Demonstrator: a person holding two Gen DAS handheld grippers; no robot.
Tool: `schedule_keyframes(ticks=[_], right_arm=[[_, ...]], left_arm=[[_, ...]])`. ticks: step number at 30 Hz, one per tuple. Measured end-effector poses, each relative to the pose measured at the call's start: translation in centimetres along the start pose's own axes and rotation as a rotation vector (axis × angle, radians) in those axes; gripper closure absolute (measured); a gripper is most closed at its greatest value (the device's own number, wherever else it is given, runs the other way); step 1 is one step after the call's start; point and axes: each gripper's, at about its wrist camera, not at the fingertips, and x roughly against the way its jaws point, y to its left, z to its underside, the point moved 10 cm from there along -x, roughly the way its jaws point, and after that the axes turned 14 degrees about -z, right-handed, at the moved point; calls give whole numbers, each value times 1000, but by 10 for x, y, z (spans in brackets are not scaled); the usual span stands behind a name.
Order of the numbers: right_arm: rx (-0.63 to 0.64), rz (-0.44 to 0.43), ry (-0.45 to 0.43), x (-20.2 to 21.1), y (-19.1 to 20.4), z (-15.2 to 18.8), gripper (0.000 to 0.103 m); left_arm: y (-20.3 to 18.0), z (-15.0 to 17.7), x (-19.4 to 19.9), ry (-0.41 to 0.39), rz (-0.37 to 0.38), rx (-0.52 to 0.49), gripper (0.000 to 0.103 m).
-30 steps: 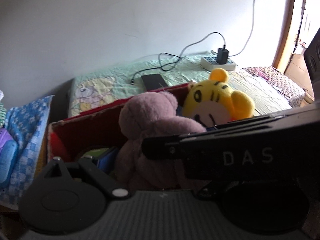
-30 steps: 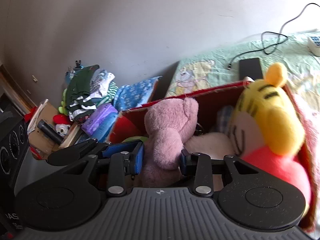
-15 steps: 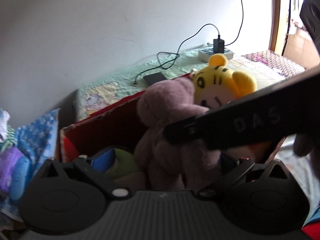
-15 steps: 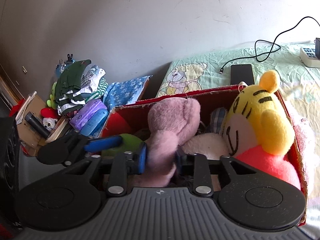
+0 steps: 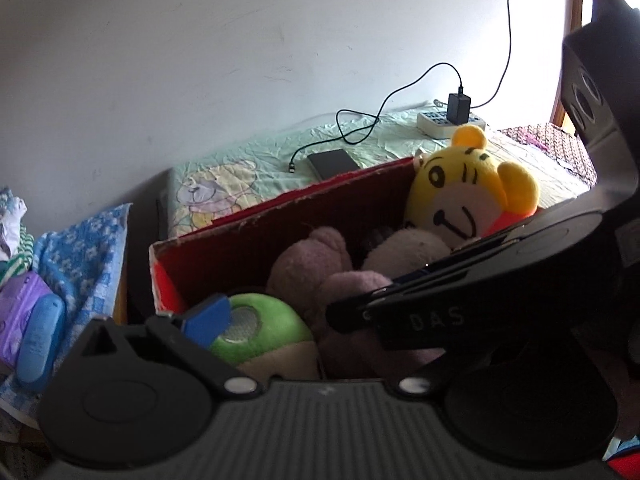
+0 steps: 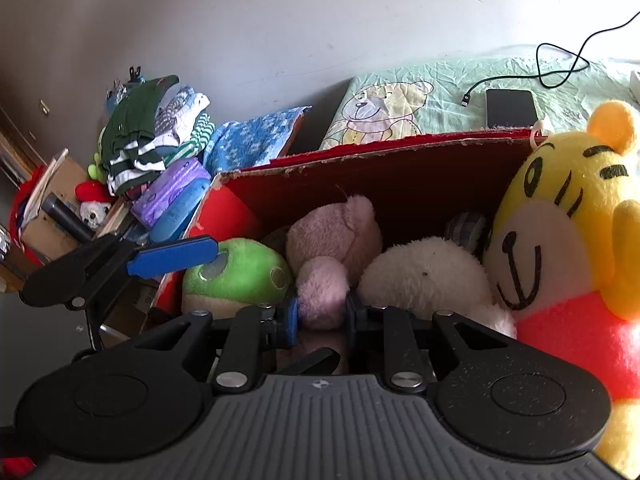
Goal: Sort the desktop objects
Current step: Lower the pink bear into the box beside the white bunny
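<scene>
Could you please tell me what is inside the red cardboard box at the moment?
Inside the red cardboard box lie a pink plush bear, a green mushroom plush, a white plush and a yellow tiger plush. The right gripper pinches the bear. The box's bottom is covered.

Bed [image 5: 256,176] bears phone [image 5: 333,163], cable [image 5: 352,136], seemingly power strip [image 5: 436,124].

Likely a home bedroom: cartoon bedsheet [image 6: 400,108], piled clothes [image 6: 140,140], box of plush toys [image 6: 400,168].
</scene>
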Motion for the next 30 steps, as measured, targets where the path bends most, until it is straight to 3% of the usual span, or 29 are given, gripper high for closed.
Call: schedule_keyframes(ticks=[5, 10, 13, 16, 17, 18, 22, 30], right_arm=[[-101, -68, -49, 17, -4, -3, 75], [-109, -87, -121, 39, -6, -9, 76], [-117, -78, -137, 46, -10, -8, 87], [-124, -74, -165, 53, -13, -9, 94], [-124, -80, -178, 56, -13, -10, 96], [-123, -88, -189, 60, -13, -12, 96], [-107, -87, -222, 71, -14, -14, 96], [-130, -79, -243, 81, -24, -12, 96]], left_arm=[[1, -2, -8, 5, -35, -6, 1], [-1, -4, -12, 21, -68, -18, 1], [-5, -6, -14, 34, -104, -40, 1], [-11, -14, -13, 35, -95, -43, 14], [-13, -15, -14, 42, -85, -44, 31], [-15, -16, -15, 51, -80, -46, 36], [-22, -10, -27, 111, -43, -35, 41], [-18, -7, -31, 125, -47, -10, 42]])
